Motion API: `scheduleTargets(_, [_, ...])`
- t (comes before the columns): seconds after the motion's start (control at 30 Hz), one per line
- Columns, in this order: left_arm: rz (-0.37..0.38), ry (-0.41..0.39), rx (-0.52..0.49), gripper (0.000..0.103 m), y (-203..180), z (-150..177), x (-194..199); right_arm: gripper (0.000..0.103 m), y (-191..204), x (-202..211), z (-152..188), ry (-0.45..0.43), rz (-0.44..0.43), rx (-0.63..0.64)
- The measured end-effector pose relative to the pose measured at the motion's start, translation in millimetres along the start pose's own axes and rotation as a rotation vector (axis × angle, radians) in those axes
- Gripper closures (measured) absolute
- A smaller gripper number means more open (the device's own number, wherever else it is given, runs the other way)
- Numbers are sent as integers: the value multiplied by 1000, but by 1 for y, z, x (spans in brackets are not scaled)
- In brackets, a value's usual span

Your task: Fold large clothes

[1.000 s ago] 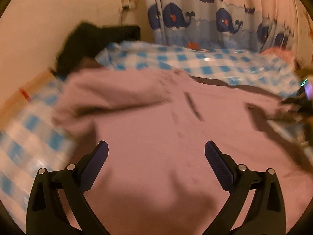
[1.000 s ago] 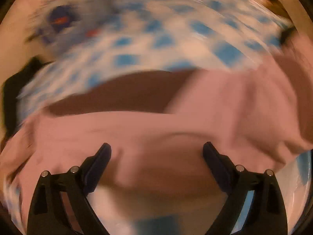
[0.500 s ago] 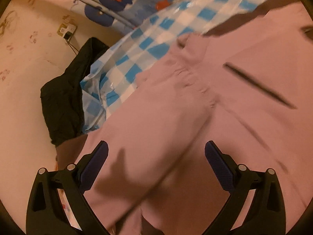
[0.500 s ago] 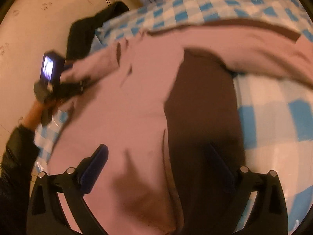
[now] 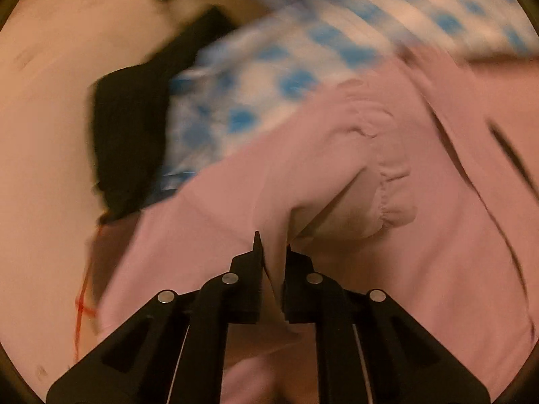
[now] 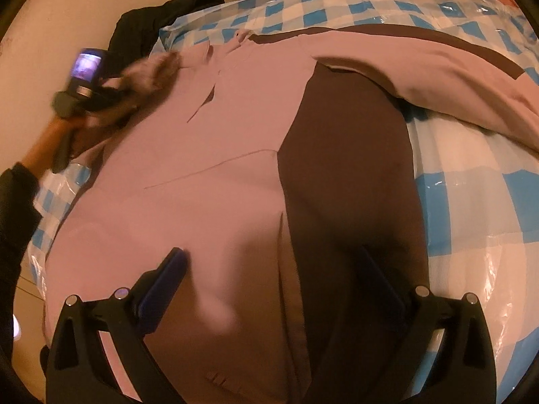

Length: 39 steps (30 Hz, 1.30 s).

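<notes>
A pink-and-brown jacket (image 6: 235, 141) is spread across the bed's checked cover (image 6: 471, 208). Its sleeve (image 5: 256, 181) — near the left edge — is pinched by the left hand-held gripper (image 5: 273, 252). The right hand-held gripper (image 6: 273, 266) is held wide open above the hem — nothing gripped.

Left gripper (image 5: 273, 262) clamped on pink garment (image 5: 337, 168)

You work under warm, dim light. A bed (image 6: 471, 202) with a blue-and-white checked plastic cover (image 6: 337, 3) stands against a plain cream wall (image 6: 84, 3); dark cloth (image 6: 141, 27) is heaped at the wall.
</notes>
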<state>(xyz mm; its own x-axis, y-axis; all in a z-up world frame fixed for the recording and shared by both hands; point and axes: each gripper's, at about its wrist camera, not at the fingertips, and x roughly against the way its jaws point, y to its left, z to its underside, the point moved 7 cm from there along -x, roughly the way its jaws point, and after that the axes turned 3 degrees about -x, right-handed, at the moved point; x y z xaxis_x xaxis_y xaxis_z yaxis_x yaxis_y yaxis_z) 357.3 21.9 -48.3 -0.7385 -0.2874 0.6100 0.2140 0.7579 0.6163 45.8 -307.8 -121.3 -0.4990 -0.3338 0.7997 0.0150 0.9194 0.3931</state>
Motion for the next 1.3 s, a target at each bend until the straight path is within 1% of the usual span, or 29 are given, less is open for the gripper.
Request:
scheduleTargets(0.07, [5, -47, 154, 95, 52, 11, 18, 6, -2, 0, 1, 0, -5, -3])
scheduleTargets(0.1, [22, -71, 280, 95, 93, 24, 28, 6, -3, 0, 1, -1, -9, -6])
scheduleTargets(0.17, [60, -95, 466, 95, 154, 52, 37, 6, -4, 0, 1, 0, -14, -11])
scheduleTargets(0.2, [74, -108, 577, 95, 191, 76, 39, 6, -5, 1, 2, 0, -14, -11])
scheduleTargets(0.27, [74, -114, 742, 95, 245, 122, 39, 6, -5, -1, 2, 2, -7, -6])
scheduleTargets(0.33, [79, -110, 952, 95, 299, 186, 34, 6, -4, -3, 2, 5, 5, 3])
scheduleTargets(0.37, [80, -91, 1080, 94, 325, 229, 30, 6, -3, -3, 3, 7, 13, 8])
scheduleTargets(0.47, [109, -35, 1352, 87, 360, 322, 21, 6, -2, -6, 4, 11, 36, 24])
scheduleTargets(0.53, [47, -36, 1447, 86, 373, 373, 35, 6, 0, -7, 4, 14, 50, 34])
scheduleTargets(0.57, [-52, -54, 1478, 84, 380, 392, 51, 6, 0, -7, 4, 21, 54, 39])
scheduleTargets(0.6, [-147, -114, 1506, 77, 389, 409, 77, 6, 0, -7, 4, 23, 58, 42])
scheduleTargets(0.63, [-198, -164, 1514, 73, 393, 416, 97, 6, 0, -7, 4, 25, 63, 45])
scheduleTargets(0.7, [-297, -293, 1496, 45, 398, 416, 139, 6, 0, -7, 5, 24, 73, 52])
scheduleTargets(0.73, [-282, -352, 1460, 40, 395, 404, 149, 6, 1, -6, 4, 30, 82, 58])
scheduleTargets(0.77, [-228, -382, 1404, 38, 388, 387, 151, 6, 3, -4, 2, 35, 90, 64])
scheduleTargets(0.8, [-120, -375, 1290, 37, 375, 354, 142, 6, 7, 0, -3, 36, 88, 67])
scheduleTargets(0.83, [-43, -359, 1188, 36, 359, 325, 132, 6, 12, 7, -11, 19, 71, 66])
scheduleTargets(0.9, [91, -317, 956, 36, 312, 262, 106, 6, 24, 29, -48, -75, 63, 67])
scheduleTargets(0.97, [188, -243, 829, 36, 270, 218, 71, 6, 32, 33, -90, -120, 81, 73])
scheduleTargets(1.0, [193, -194, 794, 36, 251, 203, 48, 6, 32, 29, -110, -124, 100, 70])
scheduleTargets(1.03, [168, -146, 770, 36, 240, 196, 28, 6, 28, 22, -129, -130, 132, 63])
scheduleTargets(1.07, [142, -86, 766, 36, 235, 198, 3, 6, 16, 10, -151, -144, 201, 49])
scheduleTargets(1.1, [148, 30, 814, 36, 230, 213, -35, 6, -2, -4, -168, -151, 282, 30])
scheduleTargets(1.13, [162, 96, 844, 36, 224, 220, -56, 6, -18, -16, -177, -150, 339, 14])
scheduleTargets(1.17, [179, 156, 854, 36, 223, 237, -79, 6, -46, -40, -183, -117, 410, -18])
scheduleTargets(1.2, [167, 197, 799, 36, 215, 249, -93, 5, -71, -65, -179, -49, 454, -50])
scheduleTargets(1.23, [137, 219, 730, 36, 207, 251, -95, 5, -90, -94, -169, 36, 420, -73])
scheduleTargets(1.27, [123, 234, 715, 36, 204, 248, -91, 5, -96, -102, -168, 22, 388, -87])
scheduleTargets(1.3, [119, 229, 736, 36, 207, 242, -80, 5, -95, -101, -171, 33, 393, -92])
